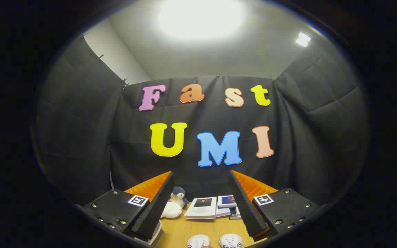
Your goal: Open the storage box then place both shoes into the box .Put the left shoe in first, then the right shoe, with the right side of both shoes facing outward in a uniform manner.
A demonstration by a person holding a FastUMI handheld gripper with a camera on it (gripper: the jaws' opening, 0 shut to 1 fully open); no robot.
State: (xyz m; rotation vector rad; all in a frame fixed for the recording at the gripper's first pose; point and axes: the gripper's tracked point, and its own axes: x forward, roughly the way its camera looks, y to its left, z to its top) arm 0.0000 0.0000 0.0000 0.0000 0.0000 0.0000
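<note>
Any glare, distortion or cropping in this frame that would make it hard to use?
Gripper view: the ceiling light blows out to white glare; fisheye distortion bows the booth's walls; the wooden table is evenly lit and sharp; the pair of white sneakers is cropped to the toes; the open gripper with black ribbed fingers is in focus, holding nothing.

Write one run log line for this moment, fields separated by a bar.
gripper: open, holding nothing | pair of white shoes: on light wooden table, between fingers | stuffed penguin toy, stack of books: beyond fingers | storage box: unseen
</note>
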